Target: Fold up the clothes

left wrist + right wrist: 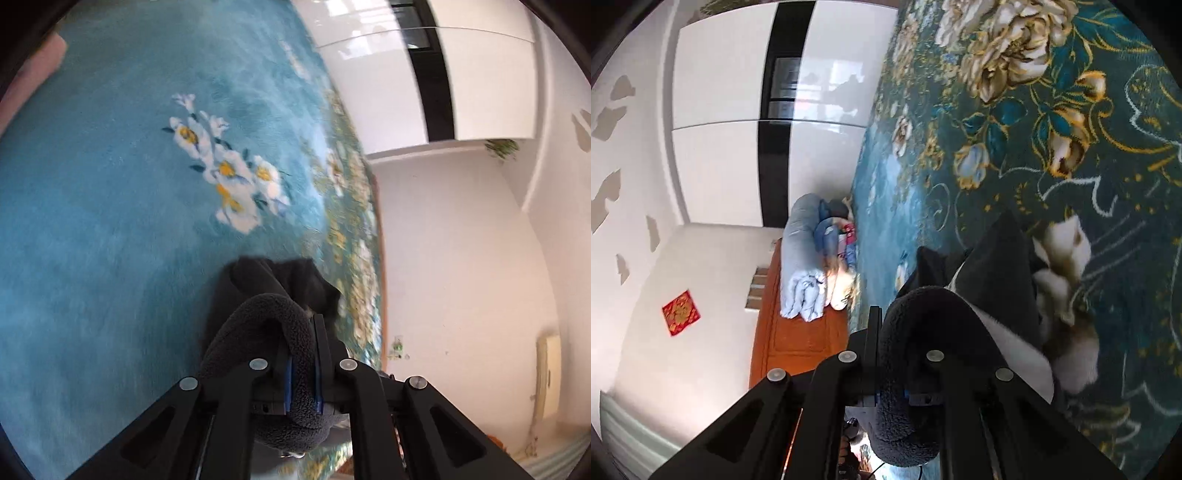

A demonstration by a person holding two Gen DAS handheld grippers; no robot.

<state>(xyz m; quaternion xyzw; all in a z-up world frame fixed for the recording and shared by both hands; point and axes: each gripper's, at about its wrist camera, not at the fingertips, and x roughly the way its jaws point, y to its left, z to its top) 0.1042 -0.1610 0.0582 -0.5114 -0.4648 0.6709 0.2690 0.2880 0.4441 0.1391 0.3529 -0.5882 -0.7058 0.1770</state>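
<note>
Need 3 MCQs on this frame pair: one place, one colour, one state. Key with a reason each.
1. Where does the dark grey fleece garment sit in the left wrist view?
A. between the left gripper fingers
B. flat on the blanket, apart from the gripper
C. on the wardrobe

2. Main colour of the plush flowered blanket under the left gripper?
A. red
B. blue
C. grey

3. State of the right gripper?
A. wide open, nothing between the fingers
B. shut on the fleece
C. out of view

Key: 1 A, fleece bulges out between the blue pads; 2 B, blue pile with white and yellow flowers; 3 B, a fleece fold is pinched between the fingers.
</note>
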